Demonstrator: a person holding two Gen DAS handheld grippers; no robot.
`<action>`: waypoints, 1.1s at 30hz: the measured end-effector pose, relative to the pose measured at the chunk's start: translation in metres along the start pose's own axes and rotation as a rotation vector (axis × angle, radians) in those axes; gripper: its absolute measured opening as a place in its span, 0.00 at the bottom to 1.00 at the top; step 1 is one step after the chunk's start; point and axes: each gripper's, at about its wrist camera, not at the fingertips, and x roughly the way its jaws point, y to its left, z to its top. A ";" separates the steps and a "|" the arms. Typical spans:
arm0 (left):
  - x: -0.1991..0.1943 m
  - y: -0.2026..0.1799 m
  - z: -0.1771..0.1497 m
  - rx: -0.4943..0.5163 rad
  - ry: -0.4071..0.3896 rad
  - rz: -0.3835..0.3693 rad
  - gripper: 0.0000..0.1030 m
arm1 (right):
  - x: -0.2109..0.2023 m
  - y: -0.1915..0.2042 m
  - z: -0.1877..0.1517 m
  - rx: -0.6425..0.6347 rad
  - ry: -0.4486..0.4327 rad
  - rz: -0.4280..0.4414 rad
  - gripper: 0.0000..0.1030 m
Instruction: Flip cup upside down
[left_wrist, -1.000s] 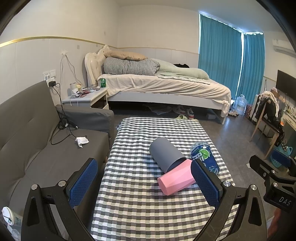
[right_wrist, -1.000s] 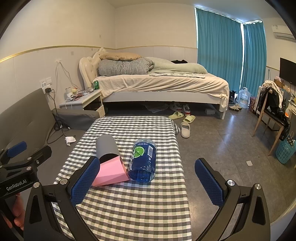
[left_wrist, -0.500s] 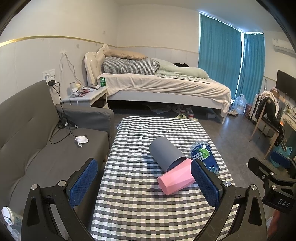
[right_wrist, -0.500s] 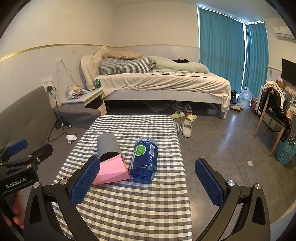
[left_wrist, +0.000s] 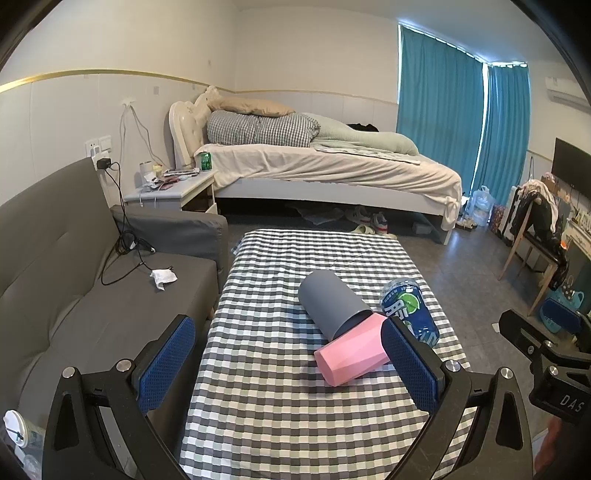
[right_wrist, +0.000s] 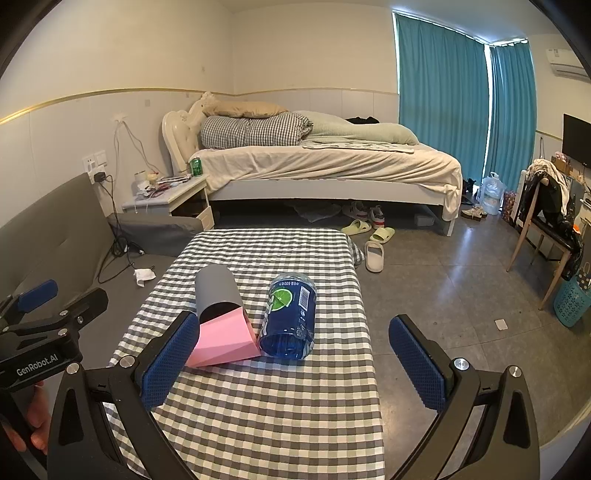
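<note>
Cups, a grey cup (left_wrist: 332, 304) nested over a pink cup (left_wrist: 352, 356), lie sideways on the checked worktop (left_wrist: 266, 406) beside a blue bottle (right_wrist: 291, 317); left gripper (left_wrist: 288, 369) and right gripper (right_wrist: 291, 365) both gape empty, flip not started.

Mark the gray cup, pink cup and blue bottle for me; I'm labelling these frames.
gray cup (left_wrist: 330, 301), left wrist view, on its side wall.
pink cup (left_wrist: 352, 354), left wrist view, on its faceted side.
blue bottle (right_wrist: 291, 310), right wrist view, on its label.
</note>
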 end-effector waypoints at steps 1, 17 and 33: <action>0.000 0.000 0.000 0.001 0.001 0.001 1.00 | 0.000 0.000 0.000 0.001 0.001 0.002 1.00; 0.010 0.001 0.000 -0.035 0.041 0.015 1.00 | 0.003 -0.001 0.003 -0.002 0.009 0.000 1.00; 0.087 -0.003 0.010 -0.027 0.145 0.078 1.00 | 0.098 -0.016 0.027 0.056 0.135 0.030 1.00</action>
